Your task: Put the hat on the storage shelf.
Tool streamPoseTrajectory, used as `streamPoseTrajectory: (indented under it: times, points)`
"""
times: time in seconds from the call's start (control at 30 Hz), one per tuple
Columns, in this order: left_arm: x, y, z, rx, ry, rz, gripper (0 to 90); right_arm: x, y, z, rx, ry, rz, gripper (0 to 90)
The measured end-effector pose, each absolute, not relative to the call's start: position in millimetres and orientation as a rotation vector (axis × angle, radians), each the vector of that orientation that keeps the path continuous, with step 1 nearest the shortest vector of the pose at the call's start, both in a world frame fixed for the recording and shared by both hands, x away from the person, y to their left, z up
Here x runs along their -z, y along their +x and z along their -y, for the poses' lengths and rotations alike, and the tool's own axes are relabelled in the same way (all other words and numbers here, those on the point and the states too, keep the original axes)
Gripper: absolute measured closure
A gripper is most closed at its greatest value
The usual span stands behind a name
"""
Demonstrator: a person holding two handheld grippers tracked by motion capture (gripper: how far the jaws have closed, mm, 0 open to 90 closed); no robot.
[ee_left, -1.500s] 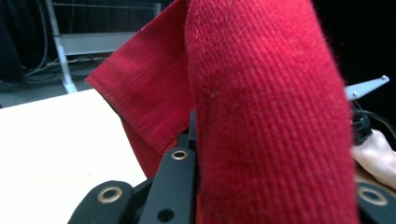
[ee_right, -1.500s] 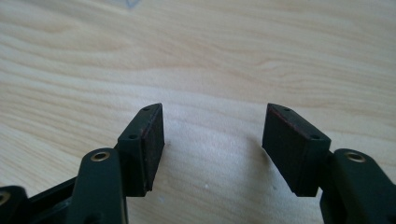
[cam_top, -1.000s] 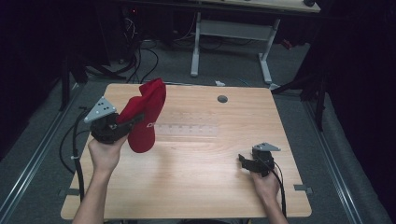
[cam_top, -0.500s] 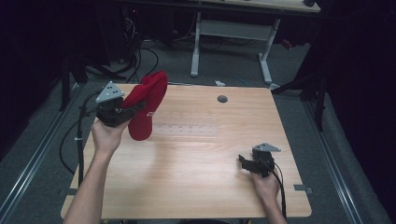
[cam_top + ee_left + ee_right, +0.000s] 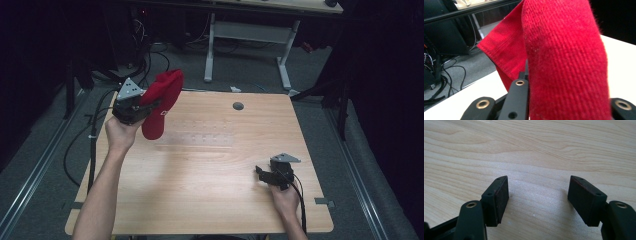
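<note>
Left gripper [image 5: 150, 106], held in the person's left hand [image 5: 120, 134], is clamped on a red knitted cloth [image 5: 161, 102], which it holds up in the air above the far left corner of the wooden table [image 5: 210, 200]. From above, the cloth stands nearly upright out of the jaws, its lower end hanging toward the tabletop near the left edge. In the left gripper view the red cloth [image 5: 564, 60] rises between the black jaws, a thick ribbed fold in front and a thinner hemmed flap behind it on the left.

Right gripper [image 5: 262, 172] sits low over the table near the near right corner, held in the person's right hand [image 5: 285, 192]. In the right gripper view its jaws stand wide apart over bare wood, its midpoint [image 5: 537, 195] above the grain.
</note>
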State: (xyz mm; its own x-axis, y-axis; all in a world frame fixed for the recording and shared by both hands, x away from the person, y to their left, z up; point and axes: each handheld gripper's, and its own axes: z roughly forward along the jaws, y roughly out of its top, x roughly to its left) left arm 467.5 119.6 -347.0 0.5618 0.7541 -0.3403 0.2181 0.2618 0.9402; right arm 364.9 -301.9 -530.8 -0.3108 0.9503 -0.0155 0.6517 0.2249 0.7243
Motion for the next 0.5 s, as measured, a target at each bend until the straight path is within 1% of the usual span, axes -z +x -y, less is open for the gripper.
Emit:
streamPoseTrajectory:
  times: [0.5]
  points:
    - [358,495,-115,-0.482,1.279,-0.964,80.3,531,365,302,-0.863,1.475,-2.043,33.3]
